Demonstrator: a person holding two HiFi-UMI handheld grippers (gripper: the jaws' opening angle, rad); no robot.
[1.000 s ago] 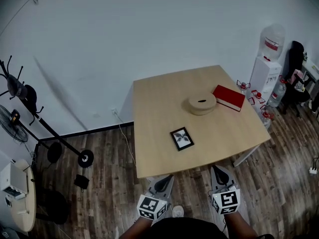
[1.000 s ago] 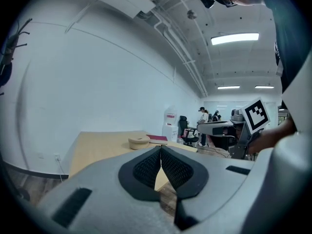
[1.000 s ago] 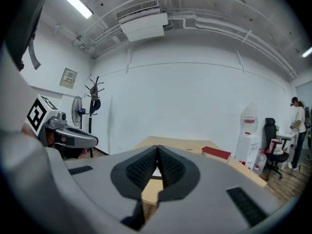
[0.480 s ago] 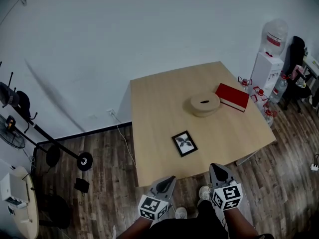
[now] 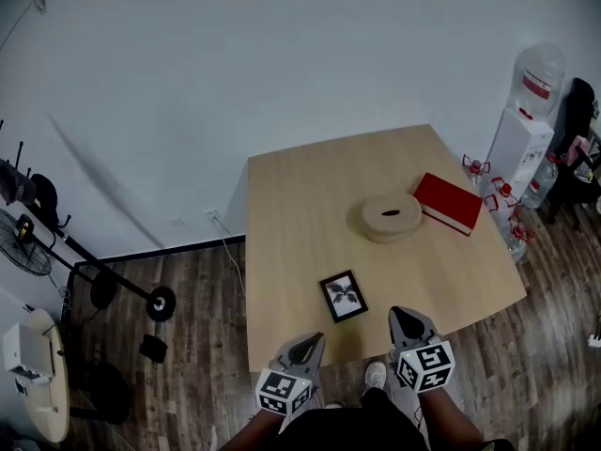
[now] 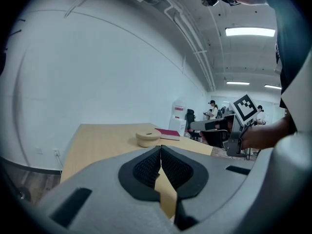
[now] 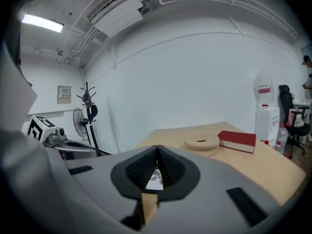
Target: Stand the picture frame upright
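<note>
A small black picture frame (image 5: 344, 296) with a dark leaf print lies flat on the wooden table (image 5: 300, 205), close to its front edge. My left gripper (image 5: 311, 344) hovers at that edge, just left of and nearer than the frame, jaws shut and empty. To the frame's right, my right gripper (image 5: 402, 316) also hovers, shut on nothing. In the right gripper view a sliver of the frame (image 7: 155, 178) shows behind the closed pads of the right gripper (image 7: 157, 149). The left gripper (image 6: 160, 148) has its pads meeting at the tips, and the frame is hidden in that view.
A round wooden disc (image 5: 391, 217) and a red book (image 5: 449, 203) lie on the table's far right. A water dispenser (image 5: 526, 130) stands on the floor to the right. A coat stand (image 5: 56, 224) and a fan (image 5: 23, 252) are on the left.
The person has stepped closer, so the table and frame now sit nearer to both grippers. Both grippers have stayed shut.
</note>
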